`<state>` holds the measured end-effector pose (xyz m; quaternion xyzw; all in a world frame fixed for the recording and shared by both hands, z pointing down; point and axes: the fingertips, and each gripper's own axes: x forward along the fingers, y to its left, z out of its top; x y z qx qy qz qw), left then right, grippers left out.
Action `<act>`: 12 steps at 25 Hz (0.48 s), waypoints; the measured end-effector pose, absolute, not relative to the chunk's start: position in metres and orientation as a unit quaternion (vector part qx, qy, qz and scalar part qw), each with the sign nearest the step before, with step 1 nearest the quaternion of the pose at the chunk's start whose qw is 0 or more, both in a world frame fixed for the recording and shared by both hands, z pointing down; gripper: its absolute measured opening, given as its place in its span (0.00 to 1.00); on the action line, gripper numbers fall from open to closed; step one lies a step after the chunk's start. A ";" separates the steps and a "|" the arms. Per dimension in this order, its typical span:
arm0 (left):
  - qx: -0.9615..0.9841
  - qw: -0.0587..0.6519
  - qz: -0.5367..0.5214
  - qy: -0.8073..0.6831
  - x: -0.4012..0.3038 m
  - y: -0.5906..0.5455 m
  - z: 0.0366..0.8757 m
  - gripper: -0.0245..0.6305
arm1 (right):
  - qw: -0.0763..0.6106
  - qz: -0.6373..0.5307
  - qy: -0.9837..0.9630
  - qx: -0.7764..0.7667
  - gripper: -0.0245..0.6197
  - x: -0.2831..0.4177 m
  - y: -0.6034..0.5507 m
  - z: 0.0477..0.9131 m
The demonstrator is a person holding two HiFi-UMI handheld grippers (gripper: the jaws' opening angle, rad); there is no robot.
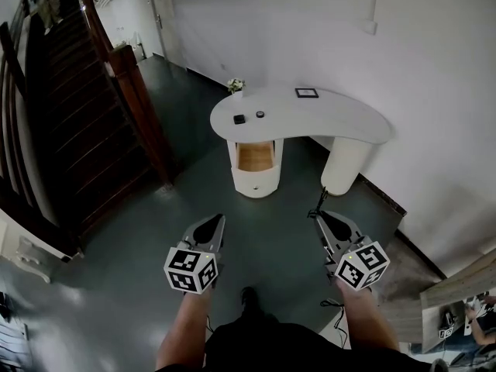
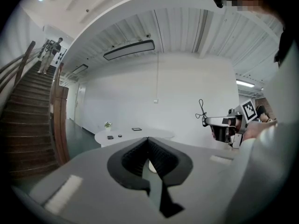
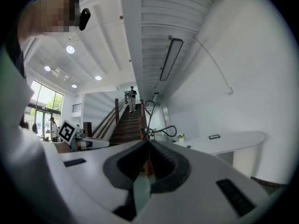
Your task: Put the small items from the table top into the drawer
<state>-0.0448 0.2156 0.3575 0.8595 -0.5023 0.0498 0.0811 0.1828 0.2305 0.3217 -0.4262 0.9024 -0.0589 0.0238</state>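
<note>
Standing on the dark floor [image 1: 271,239], I face a white wall [image 1: 310,29], with a wooden staircase [image 1: 70,107] rising on my left. A white curved table [image 1: 341,122] stands against the wall, well ahead of both grippers. Its left pedestal holds the drawer [image 1: 256,157], pulled open, with a bare wooden interior showing.

Left gripper [image 1: 220,218]: held low in front of me, pointed toward the table. Its own view shows the jaws pressed together at the tips with nothing between them.

Right gripper [image 1: 315,216]: held level with the left, well apart from it. Its jaws are likewise clenched and empty.

Items on the table top, none in the drawer:
- frame [image 1: 307,93], lying near the wall edge
- plant [image 1: 235,85], at the far left end
- square item [image 1: 239,119], black, above the drawer
- round item [image 1: 260,115], dark, just beside the square item and apart from it
</note>
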 end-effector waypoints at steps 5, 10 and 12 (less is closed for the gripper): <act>0.862 0.085 0.046 -0.498 -0.052 0.187 0.362 0.05 | 0.010 -0.062 0.903 -0.426 0.08 0.171 0.201 0.327; 0.864 0.095 0.045 -0.492 -0.065 0.151 0.369 0.05 | 0.000 -0.069 0.903 -0.425 0.08 0.152 0.169 0.333; 0.866 0.099 0.045 -0.488 -0.070 0.135 0.371 0.05 | -0.003 -0.073 0.901 -0.427 0.08 0.146 0.155 0.336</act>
